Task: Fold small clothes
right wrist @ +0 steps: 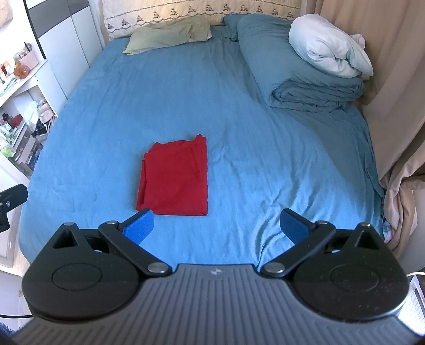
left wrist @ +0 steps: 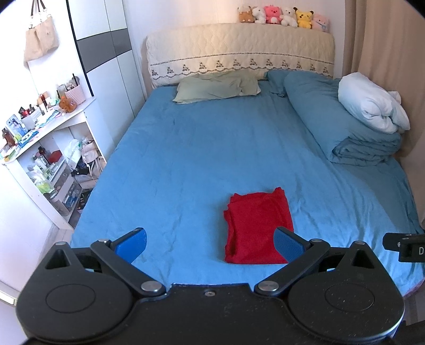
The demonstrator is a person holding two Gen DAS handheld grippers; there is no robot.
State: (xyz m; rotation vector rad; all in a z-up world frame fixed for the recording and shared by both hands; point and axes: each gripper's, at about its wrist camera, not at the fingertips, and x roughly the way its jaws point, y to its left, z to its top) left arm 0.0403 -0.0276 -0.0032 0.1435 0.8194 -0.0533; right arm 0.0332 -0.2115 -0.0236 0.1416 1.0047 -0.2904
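we hold both tools above the near edge of the bed with the wide blue fitted sheet (left wrist: 202,148), and neither one touches anything. our left gripper (left wrist: 209,244) has its blue-padded fingers (left wrist: 132,242) spread wide apart with only sheet and cloth showing between them. our right gripper (right wrist: 216,225) is the same, jaws spread wide and nothing held between its blue pads (right wrist: 140,225).

the small red knit garment (right wrist: 175,177) lies folded into a neat rectangle on the sheet, close to the near edge of the bed and roughly midway between its left and right sides. its near hem is straight, its left side shows stacked fold layers, and a small bump of fabric sticks up at its far right corner. in the left wrist view the right pad overlaps the garment's near right corner (left wrist: 256,228); we cannot tell whether it touches the cloth. in the right wrist view the left pad sits just beside the garment's near left corner.

at the far edge a flat pale green pillow (left wrist: 217,89) rests against the cream quilted headboard (left wrist: 239,50), with a row of plush toys (left wrist: 284,16) on top. along the right edge lies a folded blue duvet (right wrist: 305,77) with a white pillow (right wrist: 329,53) on it. a cluttered white shelf unit (left wrist: 50,148) stands off the left edge.
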